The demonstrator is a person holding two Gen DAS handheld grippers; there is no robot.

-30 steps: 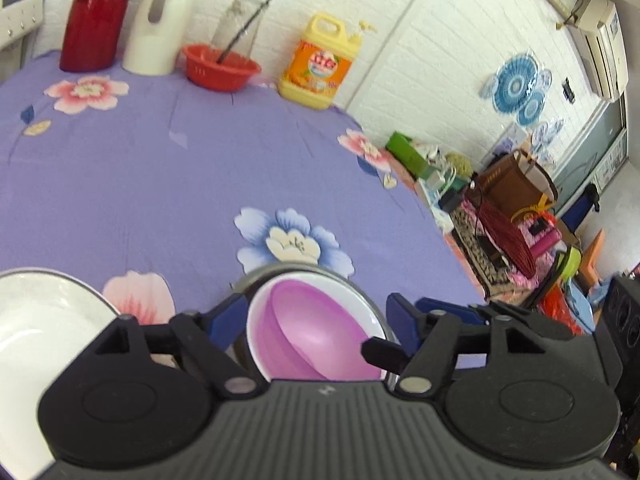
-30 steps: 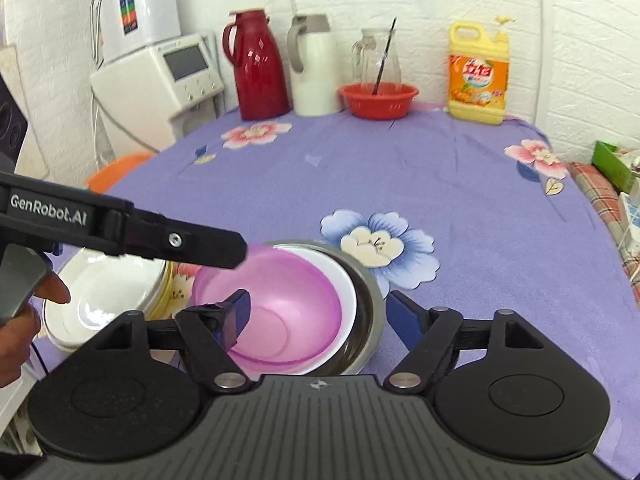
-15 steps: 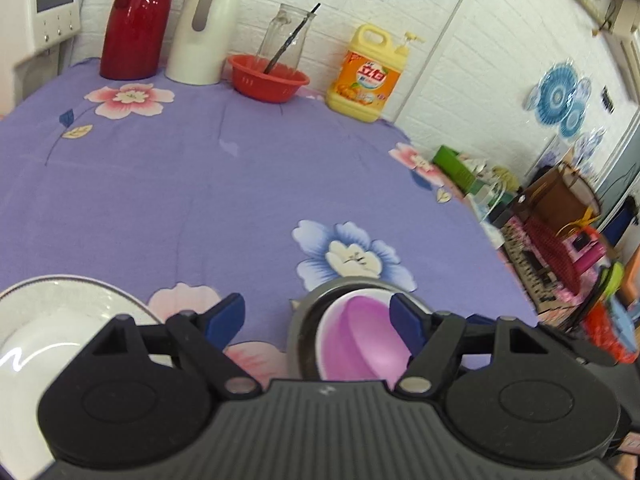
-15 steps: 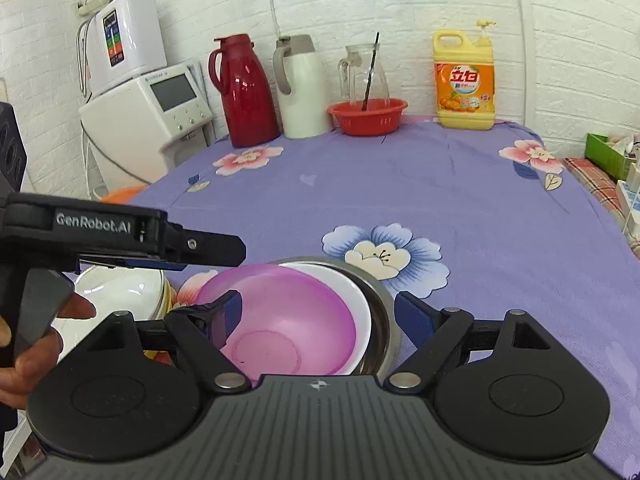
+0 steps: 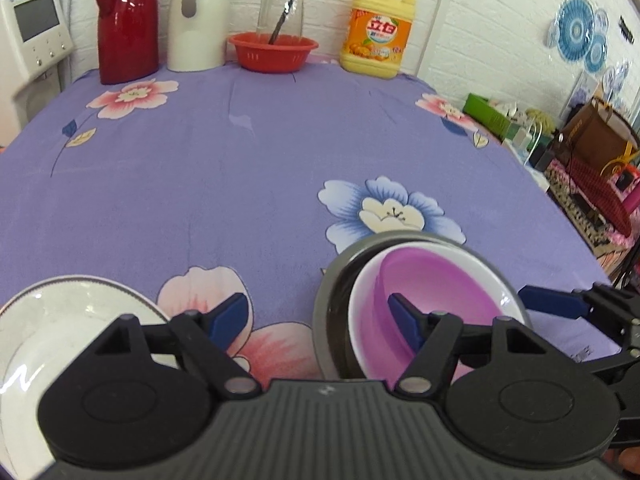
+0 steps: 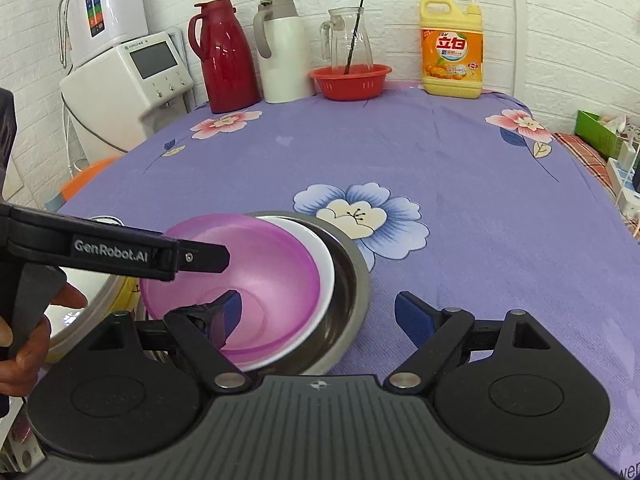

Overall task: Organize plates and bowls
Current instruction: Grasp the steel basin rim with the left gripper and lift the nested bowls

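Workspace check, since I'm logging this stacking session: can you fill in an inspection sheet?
Surface: purple floral tablecloth, smooth.
Job's things: purple bowl nested in white bowl inside steel bowl; white plate to their left.
Clutter: red thermos, white thermos, glass jug, red basket, detergent bottle along the back edge.
Grippers: left tongs open, empty; right tongs open, one finger inside the purple bowl.
Cables: cords by the power strip off the table's right.
Surroundings: white brick wall, water dispenser.
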